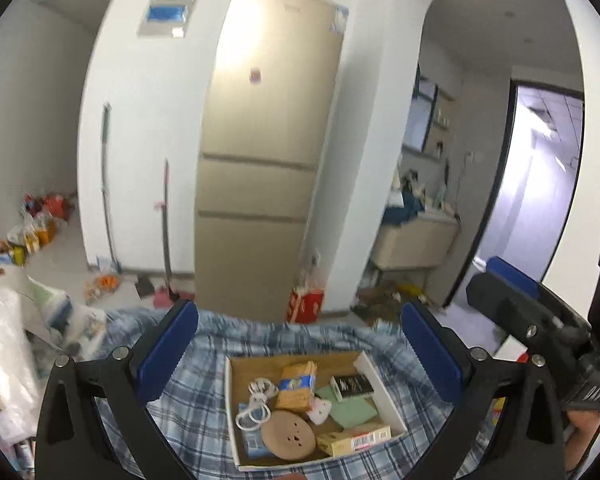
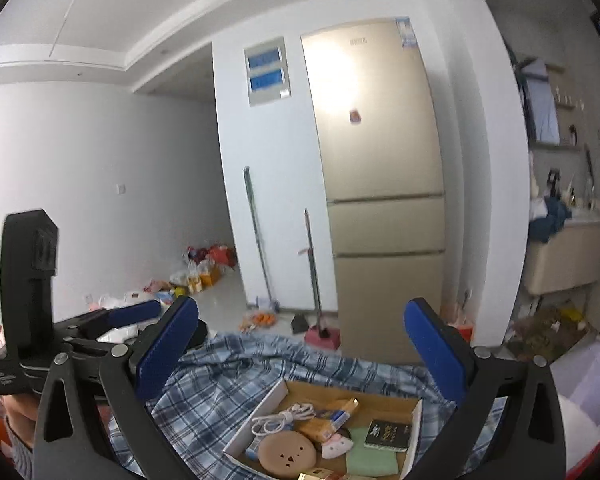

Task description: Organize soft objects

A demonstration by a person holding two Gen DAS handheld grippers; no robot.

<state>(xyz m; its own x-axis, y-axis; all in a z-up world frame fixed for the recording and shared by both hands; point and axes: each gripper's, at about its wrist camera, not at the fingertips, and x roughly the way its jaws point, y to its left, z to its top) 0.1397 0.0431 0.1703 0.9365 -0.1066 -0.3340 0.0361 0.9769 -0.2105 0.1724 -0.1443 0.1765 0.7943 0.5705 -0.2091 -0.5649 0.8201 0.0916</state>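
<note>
An open cardboard box (image 1: 230, 400) (image 2: 274, 394) sits on a blue plaid blanket (image 1: 188, 404) (image 2: 204, 392). Inside lie a tan round cushion (image 1: 288, 434) (image 2: 287, 454), a small pink-and-white plush (image 1: 320, 411) (image 2: 336, 446), a folded green cloth (image 1: 350, 410) (image 2: 370, 458), a white cable (image 1: 256, 400) (image 2: 280, 420), an orange tissue pack (image 1: 298, 386) (image 2: 332, 420) and a black book (image 1: 352, 385) (image 2: 388, 434). My left gripper (image 1: 300, 348) hovers open above and before the box, empty. My right gripper (image 2: 302, 350) is likewise open and empty, to the right of the left one.
A tall beige fridge (image 1: 268, 152) stands behind the blanket, with a mop (image 1: 107, 192) and broom (image 1: 166, 232) against the white wall. Bags and packets litter the floor at left (image 1: 32, 232). A red bag (image 1: 306, 304) and a cluttered cabinet (image 1: 416, 240) lie to the right.
</note>
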